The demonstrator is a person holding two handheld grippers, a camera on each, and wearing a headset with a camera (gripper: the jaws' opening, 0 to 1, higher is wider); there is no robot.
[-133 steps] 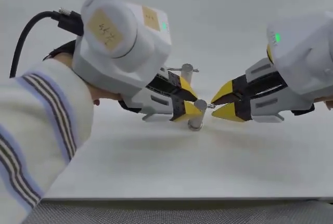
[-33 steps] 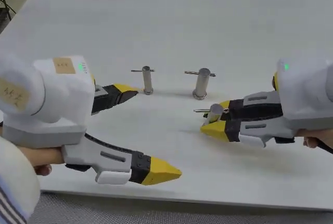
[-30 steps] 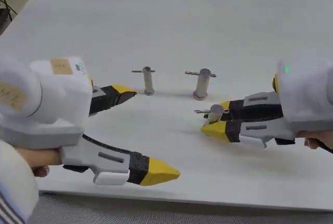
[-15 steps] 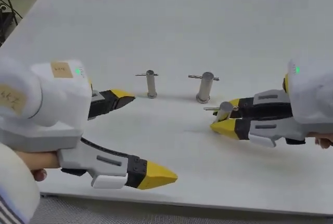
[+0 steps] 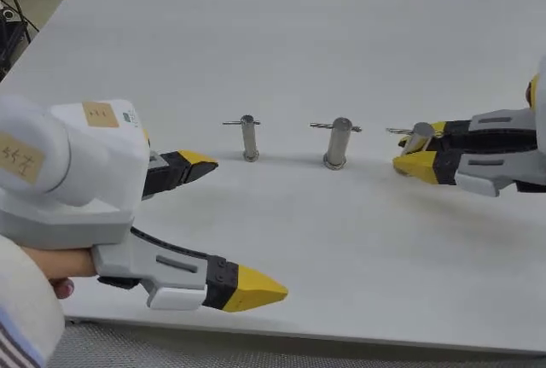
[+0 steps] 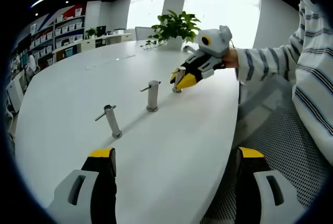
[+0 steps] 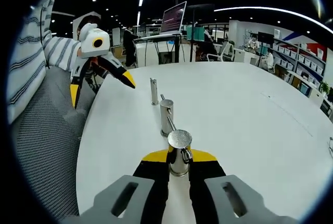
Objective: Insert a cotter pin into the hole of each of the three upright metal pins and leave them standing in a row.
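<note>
Right tool [image 5: 406, 153] gripping metal pin [image 5: 417, 138], left tool [image 5: 247, 224] spread wide, label [image 5: 101, 113] unreadable

Right gripper [image 5: 403, 152] clamping third pin [image 5: 419, 137], left gripper [image 5: 247, 224] agape

Your head view looks forward and down over the table [image 5: 281, 43]. Your gripper views sit low, facing each other along the pins [image 6: 152, 95], the right one tight against the end pin [image 7: 179, 151].
</note>
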